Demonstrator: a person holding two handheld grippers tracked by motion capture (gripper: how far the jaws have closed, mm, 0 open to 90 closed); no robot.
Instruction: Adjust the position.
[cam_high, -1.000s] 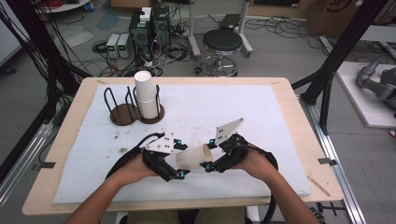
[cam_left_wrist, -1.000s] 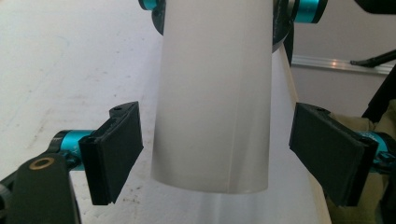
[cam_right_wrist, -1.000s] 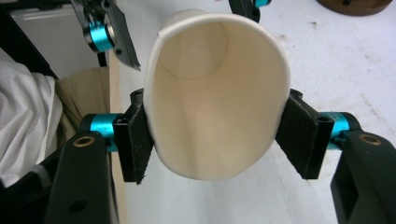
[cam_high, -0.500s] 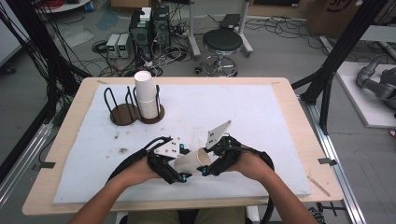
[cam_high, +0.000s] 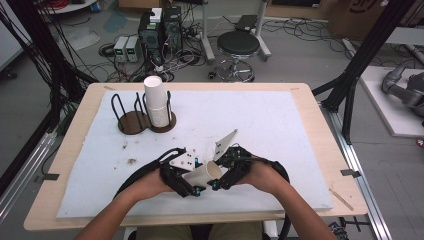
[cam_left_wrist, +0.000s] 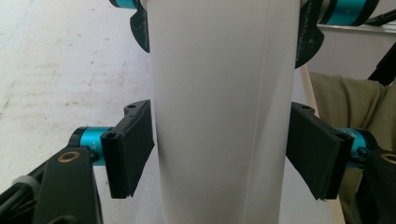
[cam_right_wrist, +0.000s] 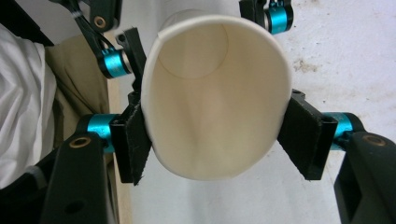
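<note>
A white paper cup (cam_high: 205, 173) lies on its side just above the white mat, near the table's front edge, held between both grippers. My left gripper (cam_high: 195, 178) has just been closing its jaws, and its pads (cam_left_wrist: 128, 156) now press the cup's (cam_left_wrist: 219, 93) closed end from both sides. My right gripper (cam_high: 219, 172) grips the open rim. Its jaws have just been opening a little, but the pads (cam_right_wrist: 133, 144) still touch the cup (cam_right_wrist: 215, 116), whose mouth is squeezed slightly oval.
A stack of white cups (cam_high: 156, 102) stands in a wire holder at the back left, with a second wire holder (cam_high: 131, 120) beside it. The white mat (cam_high: 280, 130) covers the wooden table. A few dark specks (cam_high: 131, 161) lie left of the hands.
The left gripper's jaws have closed in onto the cup's closed end. Both hands and the cup have stayed almost in place.
</note>
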